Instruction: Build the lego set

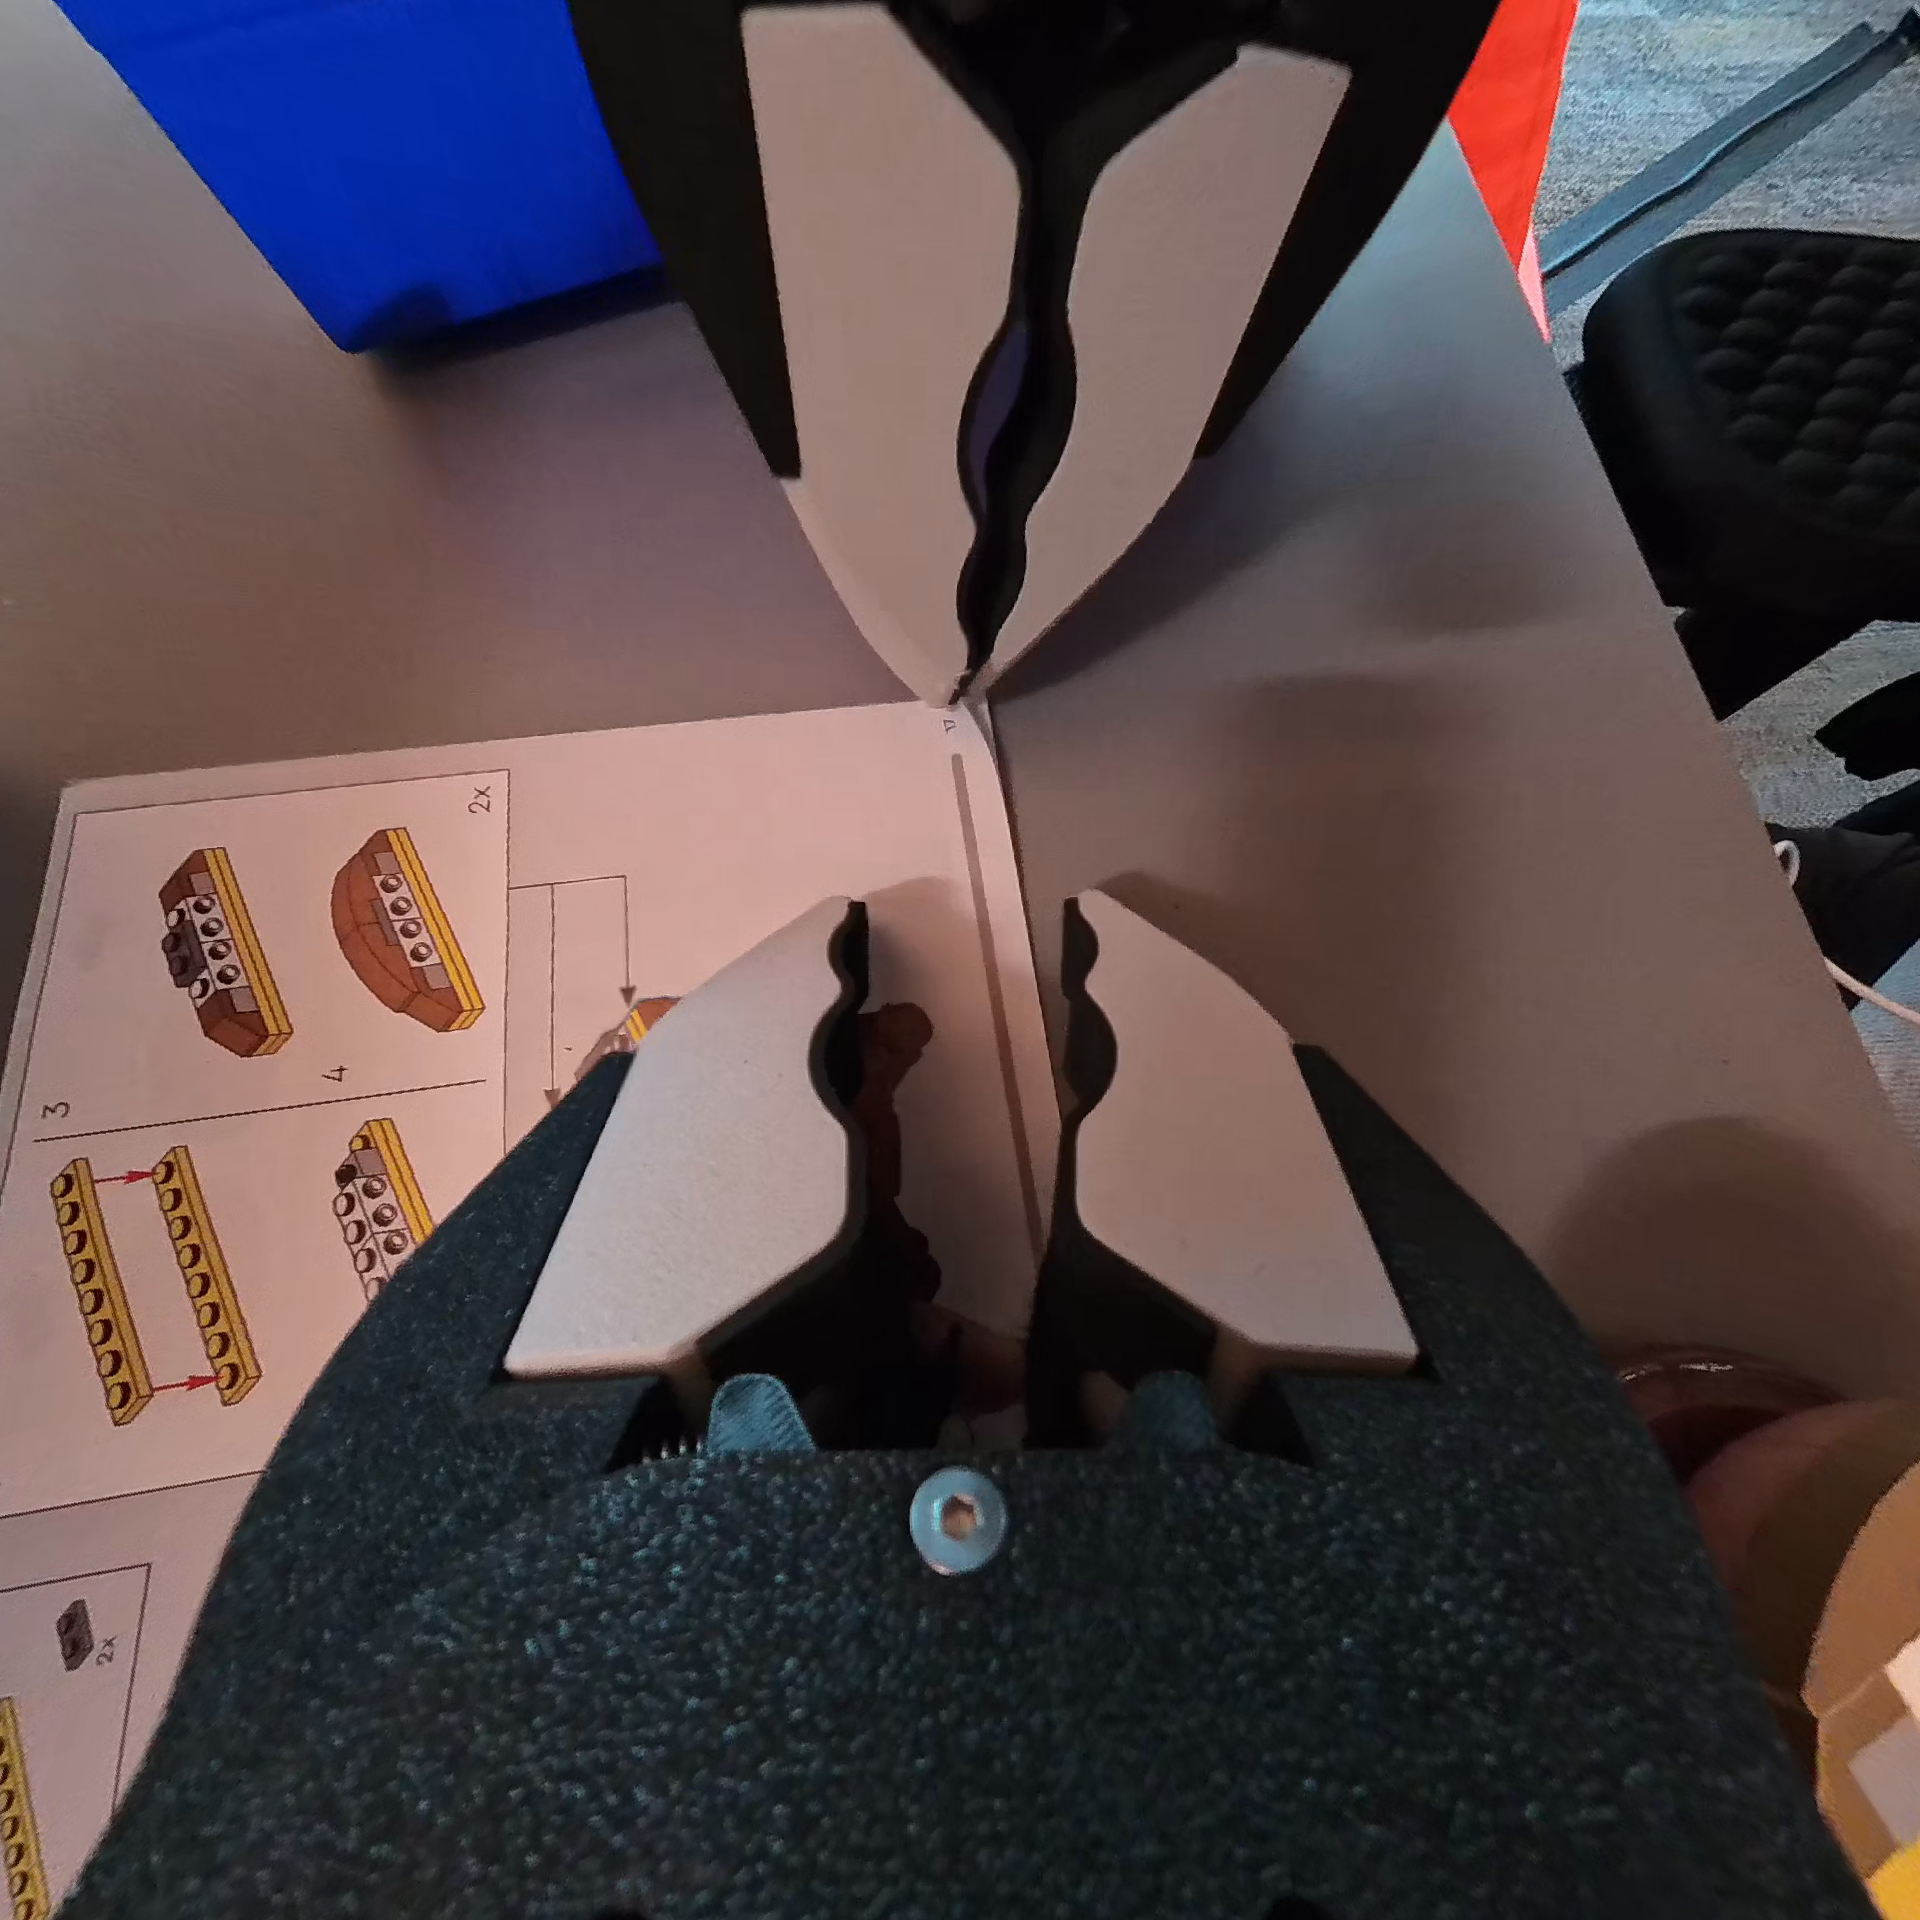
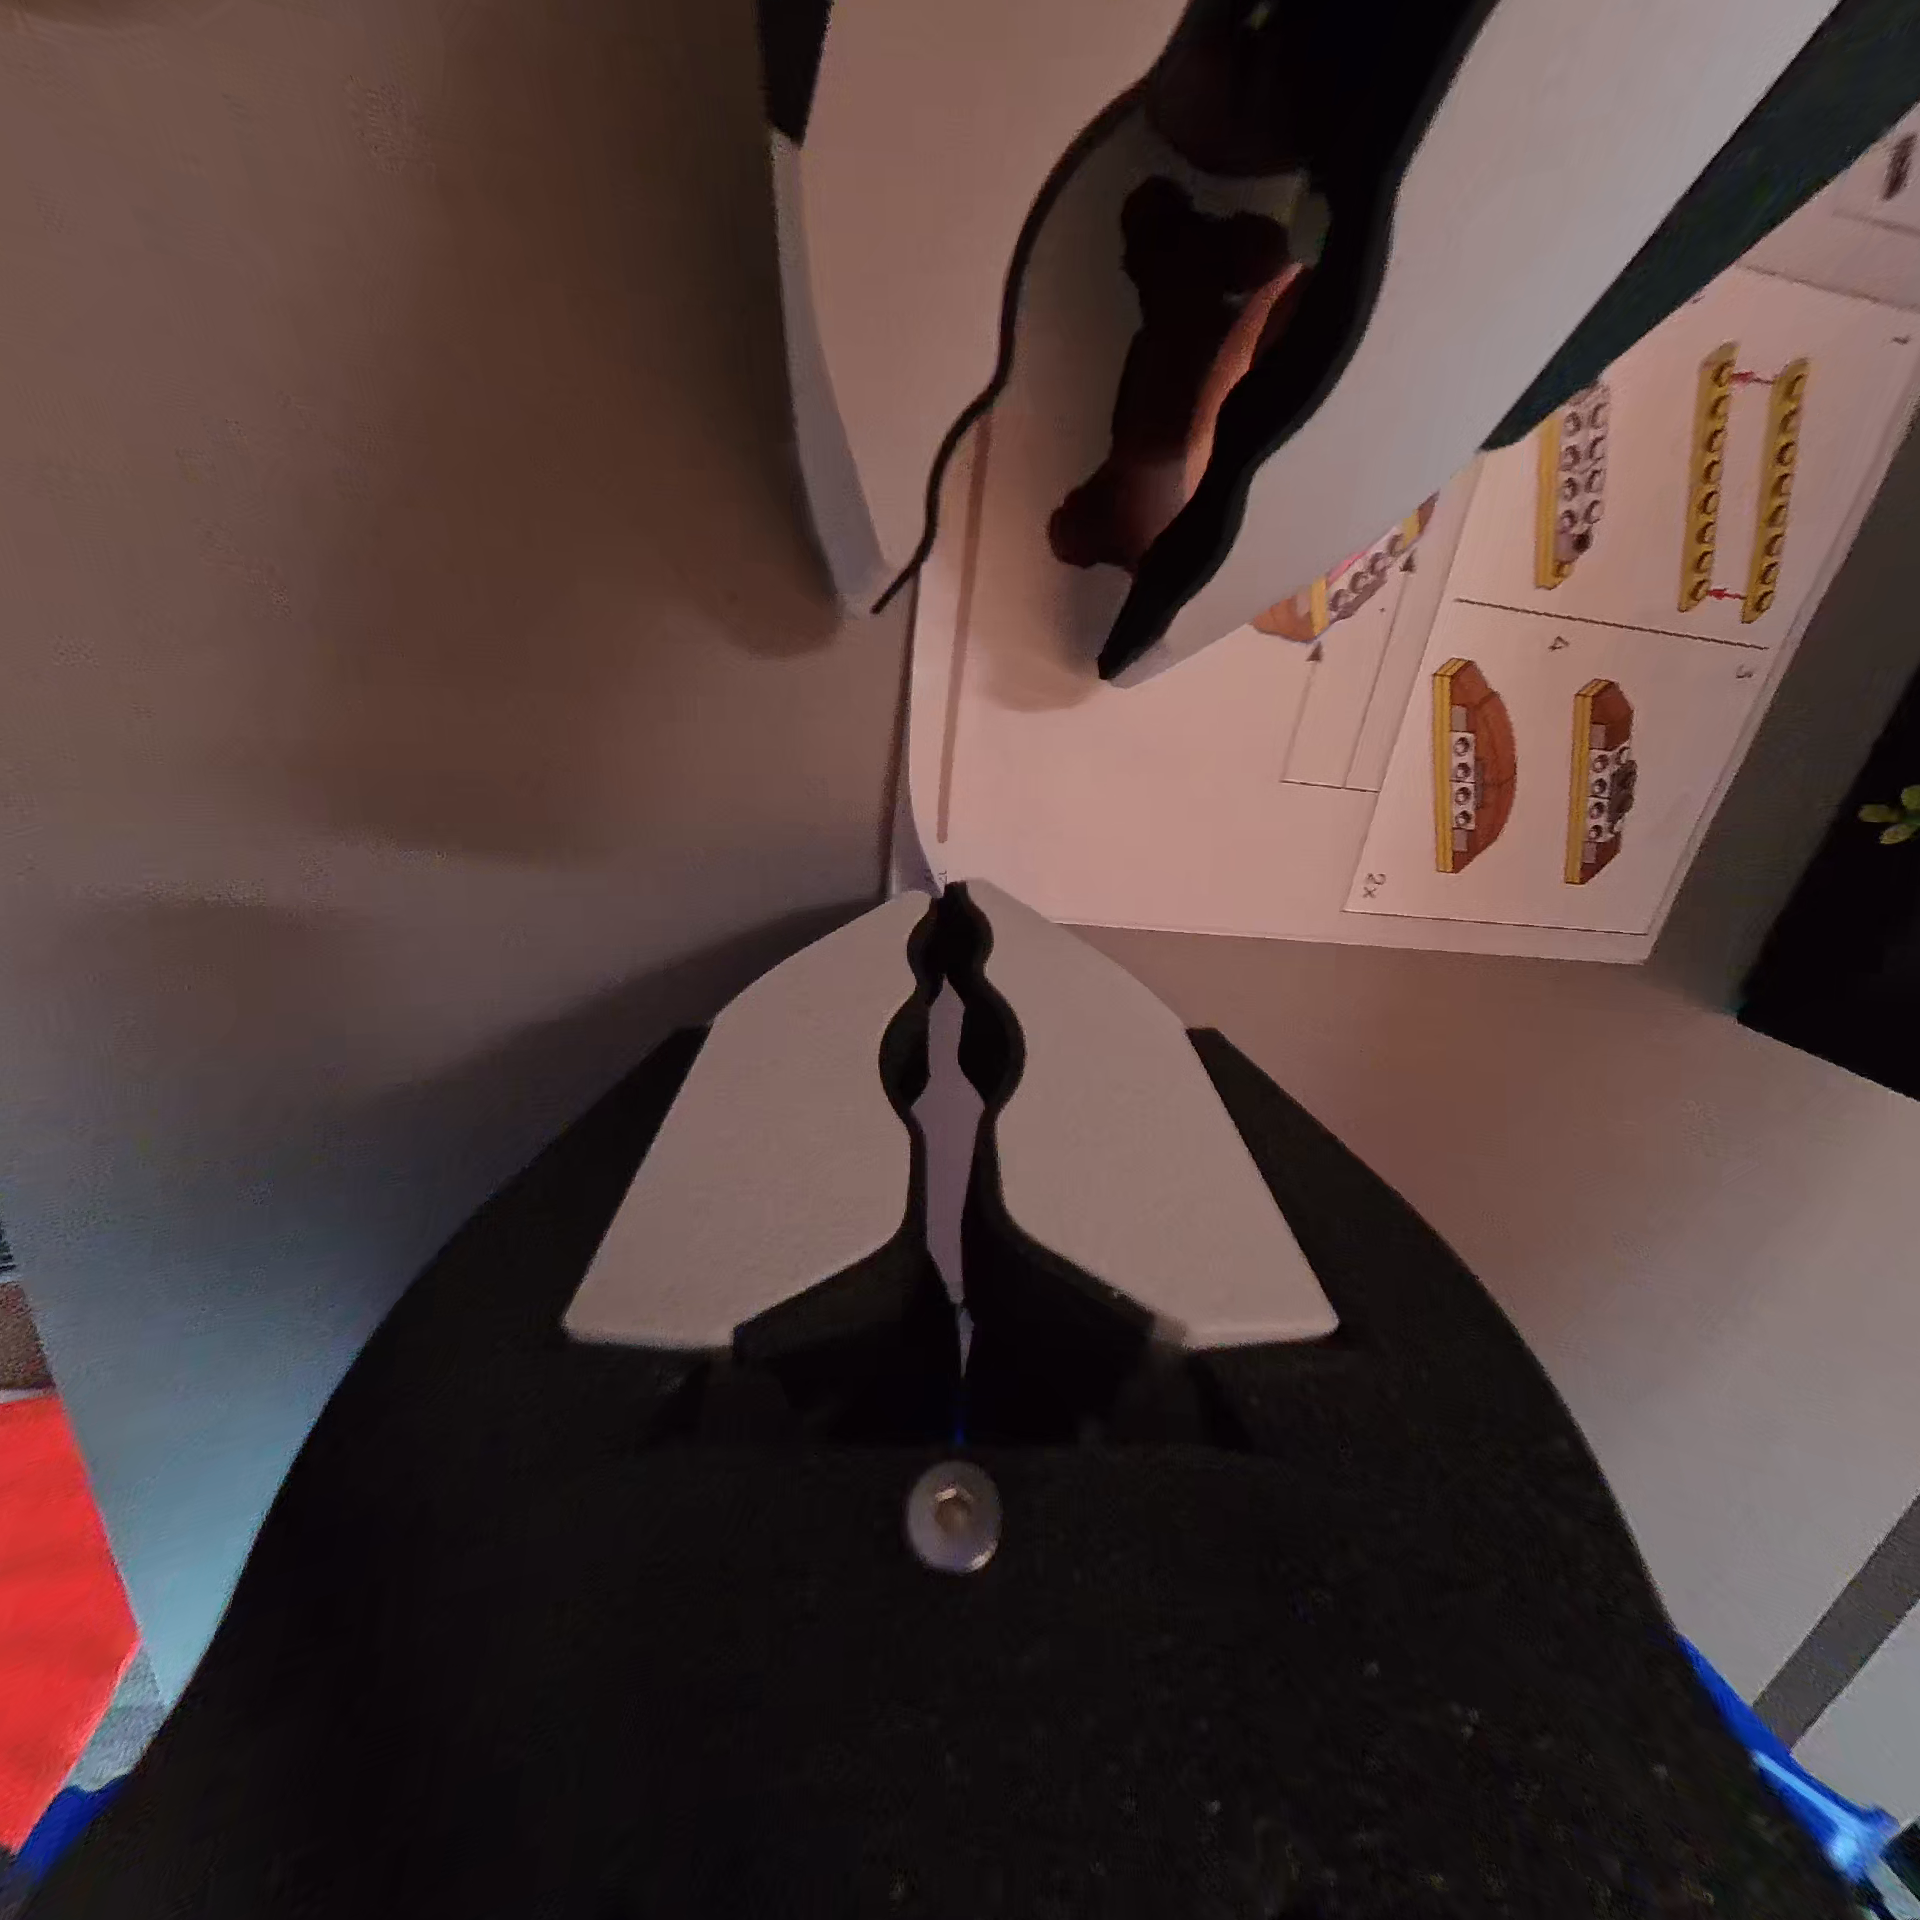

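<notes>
Page-turning in the instruction booklet (image 1: 727, 821), between building steps.

Table (image 1: 436, 540) fills both views, grey and bare in the upper left of each, with a blue box (image 1: 395, 156) at the top left of the left wrist view. Our booklet lies open on it, filling the lower left there and the right side of the right wrist view. Our right tongs (image 2: 951, 899) are pinched tight on the page's corner, just above the frame's centre. Our left tongs (image 1: 961, 914) stand parted, gripping nothing, hovering over the page edge; a brown lego piece (image 1: 894, 1049) shows in the gap between the fingers, though we cannot tell whether it is printed or real. Next, we judge, the right tongs must lift the corner and carry it across without tearing, while the left steadies the booklet.
</notes>
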The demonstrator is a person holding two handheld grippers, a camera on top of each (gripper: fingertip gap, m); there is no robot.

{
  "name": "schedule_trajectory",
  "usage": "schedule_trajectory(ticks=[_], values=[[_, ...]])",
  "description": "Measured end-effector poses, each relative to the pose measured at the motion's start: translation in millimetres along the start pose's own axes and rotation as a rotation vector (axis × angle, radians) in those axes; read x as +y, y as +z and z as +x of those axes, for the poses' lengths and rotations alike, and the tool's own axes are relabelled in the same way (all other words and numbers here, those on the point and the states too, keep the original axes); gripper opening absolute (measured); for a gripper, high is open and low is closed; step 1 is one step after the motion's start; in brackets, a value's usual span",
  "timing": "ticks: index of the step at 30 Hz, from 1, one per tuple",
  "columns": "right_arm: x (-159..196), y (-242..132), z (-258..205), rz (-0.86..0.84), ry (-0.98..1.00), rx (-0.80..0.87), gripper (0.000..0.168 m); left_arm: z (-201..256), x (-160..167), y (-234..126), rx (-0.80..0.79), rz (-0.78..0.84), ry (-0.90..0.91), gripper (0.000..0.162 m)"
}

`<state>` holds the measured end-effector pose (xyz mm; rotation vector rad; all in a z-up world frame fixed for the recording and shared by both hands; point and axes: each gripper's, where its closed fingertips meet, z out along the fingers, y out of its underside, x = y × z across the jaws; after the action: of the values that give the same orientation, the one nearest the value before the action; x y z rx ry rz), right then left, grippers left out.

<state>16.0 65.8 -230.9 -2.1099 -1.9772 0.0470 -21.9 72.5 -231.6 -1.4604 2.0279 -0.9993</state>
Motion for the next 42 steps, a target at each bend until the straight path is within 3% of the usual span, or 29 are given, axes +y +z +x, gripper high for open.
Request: schedule_trajectory(ticks=[3,8,11,13,15,18,21,24,29,33,38,42], values=[[-5.2,-9.2,10.8,0.034,0.004,0.065,0.0,-1.4,-4.5,-3.9,-0.02,0.036,0.007,0.043],[-19.2,-25.3,27.2,0.1,0.05,0.161,0.0,-3.9,-20.3,-10.4,-0.095,0.103,0.027,0.042],[-38.3,-36.8,34.1,0.181,0.079,0.195,0.0,-12.3,-21.9,-12.1,-0.172,0.089,0.016,0.031],[-49.8,-44.3,39.7,0.217,0.091,0.225,0.0,-15.7,-20.9,-15.4,-0.195,0.087,0.018,0.011],[-59.5,-49.8,46.0,0.251,0.098,0.264,0.0,-13.4,-27.9,-22.5,-0.169,0.146,-0.013,0.001],[-70.8,-61.2,59.1,0.32,0.134,0.369,0.0,-14.7,-34.8,-40.7,-0.148,0.223,-0.096,0.0],[-80.1,-82.6,69.0,0.456,0.238,0.47,0.019,-19.4,-35.6,-67.6,-0.186,0.311,-0.162,0.0],[-86.6,-96.6,71.9,0.626,0.384,0.512,0.023,-20.6,-31.6,-96.8,-0.227,0.4,-0.231,0.0],[-89.9,-55.7,55.4,0.64,0.543,0.401,0.023,-23.2,-16.8,-149.8,-0.376,0.532,-0.325,0.0],[-83.2,-3.6,42.0,0.471,0.59,0.359,0.024,-19.3,5.3,-193.6,-0.558,0.585,-0.376,0.0],[-72.3,26.3,39.8,0.367,0.636,0.381,0.02,-4.3,62.2,-251.9,-0.935,0.492,-0.426,0.0],[-72.5,26.9,41.5,0.402,0.688,0.373,0.018,15.9,99.4,-268.8,-1.091,0.386,-0.452,0.0]])
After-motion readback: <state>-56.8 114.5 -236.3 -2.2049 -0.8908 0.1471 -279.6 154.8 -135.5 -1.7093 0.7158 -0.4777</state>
